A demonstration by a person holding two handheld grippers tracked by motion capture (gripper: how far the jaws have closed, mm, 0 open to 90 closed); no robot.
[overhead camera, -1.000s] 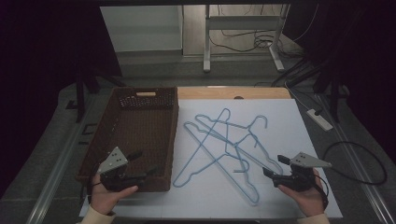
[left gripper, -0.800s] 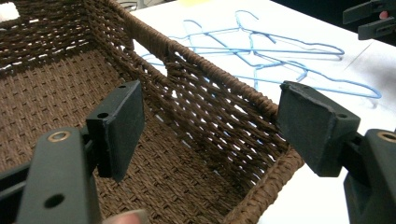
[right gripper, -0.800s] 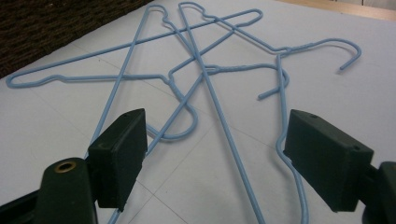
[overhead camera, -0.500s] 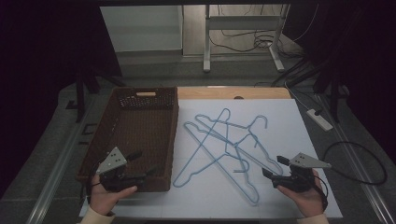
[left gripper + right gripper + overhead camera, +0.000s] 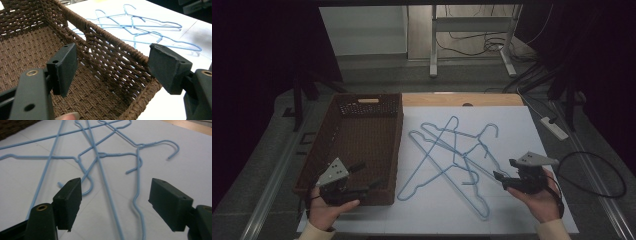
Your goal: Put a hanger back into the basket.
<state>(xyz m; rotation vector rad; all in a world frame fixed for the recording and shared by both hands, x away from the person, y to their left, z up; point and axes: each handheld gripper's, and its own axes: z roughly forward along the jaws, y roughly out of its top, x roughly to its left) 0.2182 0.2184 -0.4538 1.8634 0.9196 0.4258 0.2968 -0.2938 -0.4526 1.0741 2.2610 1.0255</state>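
plainly, the right claw [image 5: 504, 175] sat low over the white tabletop [image 5: 532, 130] with its jaws spread wide apart and nothing between them. just ahead of it, touching nothing of the claw, lay the tangle of blue wire hangers [image 5: 452, 150], their thin rods crossing one another flat on the sheet. in the right gripper view one straight rod [image 5: 105, 185] ran out from between the jaws toward the heap, and a hook end [image 5: 172, 148] curled free farther ahead and off to one side.

the left claw [image 5: 364, 177] hovered at the near corner of the brown woven basket [image 5: 343, 111], jaws likewise open and empty, one jaw over the inside and the other outside the rim [image 5: 120, 47]. the basket looked empty where it could be seen.

by my judgement these hangers were light and stiff but springy, and the painted wire would be slick under flat pads. being interlocked, one lifted might drag its neighbours along. the better hold seemed to be a single straight run of wire nearest the right claw, away from the crossings, pinched squarely across the rod so it would not roll. the twisted neck below a hook would give more bite, though it lay deeper in the tangle.
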